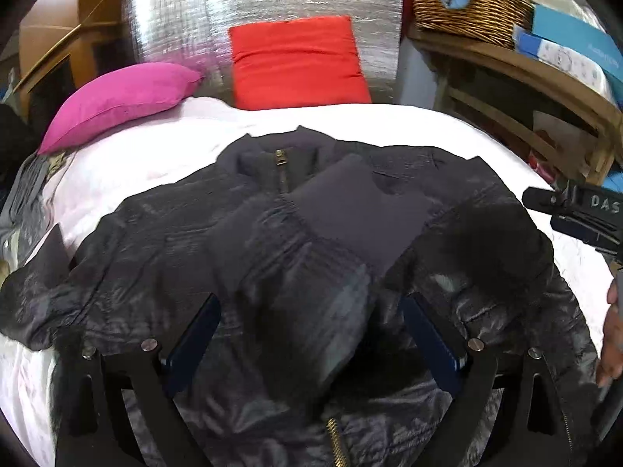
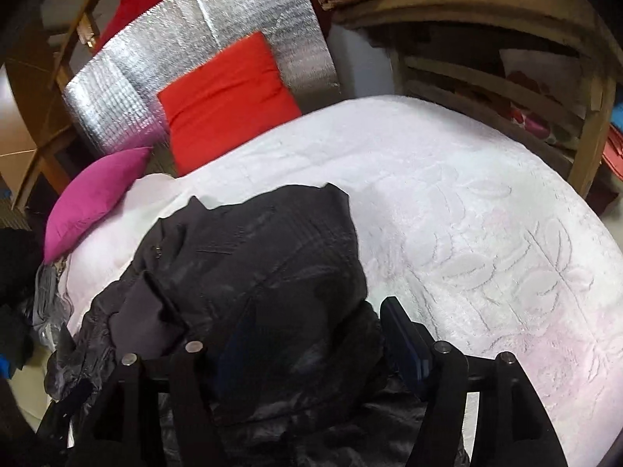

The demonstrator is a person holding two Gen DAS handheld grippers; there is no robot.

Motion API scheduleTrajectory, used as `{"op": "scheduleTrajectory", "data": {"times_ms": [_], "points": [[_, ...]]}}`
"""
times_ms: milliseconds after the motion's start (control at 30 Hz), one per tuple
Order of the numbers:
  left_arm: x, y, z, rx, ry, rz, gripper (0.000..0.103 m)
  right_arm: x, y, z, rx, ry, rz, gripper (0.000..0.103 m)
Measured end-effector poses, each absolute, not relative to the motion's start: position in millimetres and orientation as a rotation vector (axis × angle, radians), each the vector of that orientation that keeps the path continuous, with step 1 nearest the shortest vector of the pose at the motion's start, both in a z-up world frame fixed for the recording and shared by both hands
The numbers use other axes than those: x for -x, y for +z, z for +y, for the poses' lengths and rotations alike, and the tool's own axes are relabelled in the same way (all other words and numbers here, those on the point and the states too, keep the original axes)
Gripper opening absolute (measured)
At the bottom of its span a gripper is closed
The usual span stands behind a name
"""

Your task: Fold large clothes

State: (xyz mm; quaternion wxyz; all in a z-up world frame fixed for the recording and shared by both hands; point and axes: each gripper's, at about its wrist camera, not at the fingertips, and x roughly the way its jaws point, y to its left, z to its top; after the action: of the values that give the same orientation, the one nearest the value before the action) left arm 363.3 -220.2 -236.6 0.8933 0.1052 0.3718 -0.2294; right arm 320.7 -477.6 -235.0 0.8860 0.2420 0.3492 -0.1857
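Left tool (image 1: 311,334) and right tool (image 2: 307,334) both hang low, fingers spread wide.

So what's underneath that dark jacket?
The dark jacket lies on a white bedspread with a raised leaf pattern, which shows on all sides of it. One sleeve cuff is folded over its front. Whatever lies directly beneath the jacket is covered.

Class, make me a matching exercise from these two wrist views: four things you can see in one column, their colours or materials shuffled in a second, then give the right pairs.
Things:
1. jacket
2. cushion lying at the bed's left edge
3. cushion leaning on the foil sheet
4. basket on the shelf

Descriptions:
A. red
B. woven wicker
C. dark, with a brass zip
D. magenta

Pairs: 1-C, 2-D, 3-A, 4-B
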Motion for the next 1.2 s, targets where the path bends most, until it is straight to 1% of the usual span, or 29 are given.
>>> {"op": "scheduleTrajectory", "data": {"times_ms": [33,67,100,133,200,333,433,467,500,567,700,800,933,1100,1167,1200], "points": [[-364.7,-238.6,-221.2,-0.225,-0.466,0.765,0.09,-319.9,-233.9,-475.0,-0.499,-0.379,0.723,0.07],[-367.5,-240.7,-220.3,-0.227,-0.456,0.769,0.07,-319.6,-233.6,-471.8,-0.493,-0.358,0.722,0.07],[-372.1,-242.2,-217.4,-0.218,-0.464,0.791,0.064,-319.8,-234.2,-469.0,-0.495,-0.333,0.721,0.07],[-374.5,-242.3,-214.2,-0.198,-0.472,0.8,0.063,-321.5,-234.6,-467.4,-0.503,-0.312,0.722,0.07],[-378.6,-239.5,-203.6,-0.155,-0.48,0.811,0.051,-324.6,-239.6,-462.0,-0.535,-0.238,0.742,0.07],[-385.7,-232.7,-176.2,-0.097,-0.478,0.832,0.051,-332.8,-249.7,-450.6,-0.544,-0.174,0.801,0.069],[-388.2,-230.3,-155.0,-0.081,-0.473,0.851,0.054,-336.2,-257.6,-444.6,-0.503,-0.194,0.853,0.068],[-388.4,-229.3,-147.5,-0.083,-0.464,0.852,0.058,-336.6,-259.5,-443.7,-0.496,-0.197,0.862,0.068],[-388.1,-227.9,-139.5,-0.085,-0.446,0.848,0.067,-336.7,-260.4,-443.7,-0.492,-0.198,0.865,0.067],[-387.0,-225.0,-120.5,-0.088,-0.397,0.833,0.074,-335.7,-260.3,-443.6,-0.487,-0.204,0.867,0.067],[-387.4,-220.4,-83.9,-0.058,-0.345,0.842,0.076,-335.7,-261.0,-440.7,-0.47,-0.219,0.876,0.067],[-391.4,-219.1,-57.1,0.025,-0.351,0.874,0.081,-338.0,-261.8,-436.9,-0.443,-0.229,0.886,0.067],[-396.2,-220.1,-30.3,0.169,-0.364,0.912,0.082,-341.2,-263.5,-435.0,-0.429,-0.235,0.891,0.067],[-405.0,-243.7,-24.4,0.269,-0.387,1.011,0.082,-342.1,-265.1,-434.4,-0.425,-0.244,0.896,0.067],[-407.4,-250.7,-30.1,0.284,-0.394,1.028,0.081,-342.3,-265.4,-432.8,-0.417,-0.247,0.898,0.067],[-408.2,-253.0,-33.8,0.276,-0.385,1.025,0.075,-343.0,-265.6,-431.7,-0.413,-0.249,0.899,0.067]]}}
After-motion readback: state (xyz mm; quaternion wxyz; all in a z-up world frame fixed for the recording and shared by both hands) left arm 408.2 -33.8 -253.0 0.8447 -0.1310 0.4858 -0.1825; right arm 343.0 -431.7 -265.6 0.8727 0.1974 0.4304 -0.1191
